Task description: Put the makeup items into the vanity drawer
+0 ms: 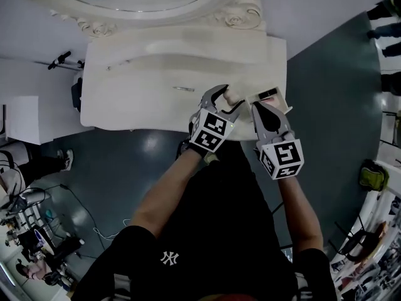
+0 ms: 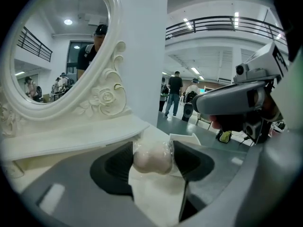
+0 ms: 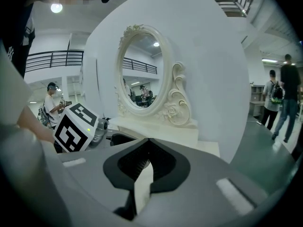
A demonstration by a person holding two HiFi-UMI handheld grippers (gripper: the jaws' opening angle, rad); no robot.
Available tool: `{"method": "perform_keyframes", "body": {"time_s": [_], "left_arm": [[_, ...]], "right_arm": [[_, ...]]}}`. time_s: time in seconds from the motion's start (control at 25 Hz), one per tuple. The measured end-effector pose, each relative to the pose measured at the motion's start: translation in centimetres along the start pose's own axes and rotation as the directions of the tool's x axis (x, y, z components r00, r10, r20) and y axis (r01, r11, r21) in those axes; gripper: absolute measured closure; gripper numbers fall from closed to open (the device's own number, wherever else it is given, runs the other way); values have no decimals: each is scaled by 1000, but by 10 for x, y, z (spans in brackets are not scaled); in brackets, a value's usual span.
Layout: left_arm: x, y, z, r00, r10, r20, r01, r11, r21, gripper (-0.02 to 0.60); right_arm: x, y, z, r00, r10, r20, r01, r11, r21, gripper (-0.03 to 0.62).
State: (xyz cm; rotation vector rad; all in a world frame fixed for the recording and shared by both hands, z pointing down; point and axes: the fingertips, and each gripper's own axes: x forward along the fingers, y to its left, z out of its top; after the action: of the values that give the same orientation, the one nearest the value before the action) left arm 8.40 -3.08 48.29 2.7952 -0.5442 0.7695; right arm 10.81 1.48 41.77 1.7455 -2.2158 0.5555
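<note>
A pale beige makeup sponge (image 2: pixel 152 159) in clear wrap sits squeezed between the jaws of my left gripper (image 2: pixel 152 148). In the head view this left gripper (image 1: pixel 229 99) holds the sponge (image 1: pixel 234 95) over the right part of the white vanity top (image 1: pixel 144 99). Just to its right a small drawer (image 1: pixel 276 95) stands open, with something dark and pinkish inside. My right gripper (image 1: pixel 258 107) is at the drawer's near edge. Its jaws (image 3: pixel 149 143) meet at the tips and nothing shows between them.
An oval mirror in a carved white frame (image 1: pixel 238 14) stands at the back of the vanity. A thin silvery item (image 1: pixel 183 89) lies on the top. Dark floor surrounds the vanity; people and gear stand at the room's edges (image 1: pixel 31 168).
</note>
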Motion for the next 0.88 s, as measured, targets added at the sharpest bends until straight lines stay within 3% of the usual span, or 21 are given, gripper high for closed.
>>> {"method": "perform_keyframes", "body": {"time_s": [0.52, 0.88], "left_arm": [[54, -83, 11, 986, -164, -35, 166, 982, 85, 310], [79, -111, -5, 971, -222, -93, 231, 967, 109, 310]], "right_arm": [[-53, -52, -26, 991, -132, -2, 132, 989, 72, 569], [-66, -71, -43, 986, -167, -18, 168, 979, 114, 569]]}}
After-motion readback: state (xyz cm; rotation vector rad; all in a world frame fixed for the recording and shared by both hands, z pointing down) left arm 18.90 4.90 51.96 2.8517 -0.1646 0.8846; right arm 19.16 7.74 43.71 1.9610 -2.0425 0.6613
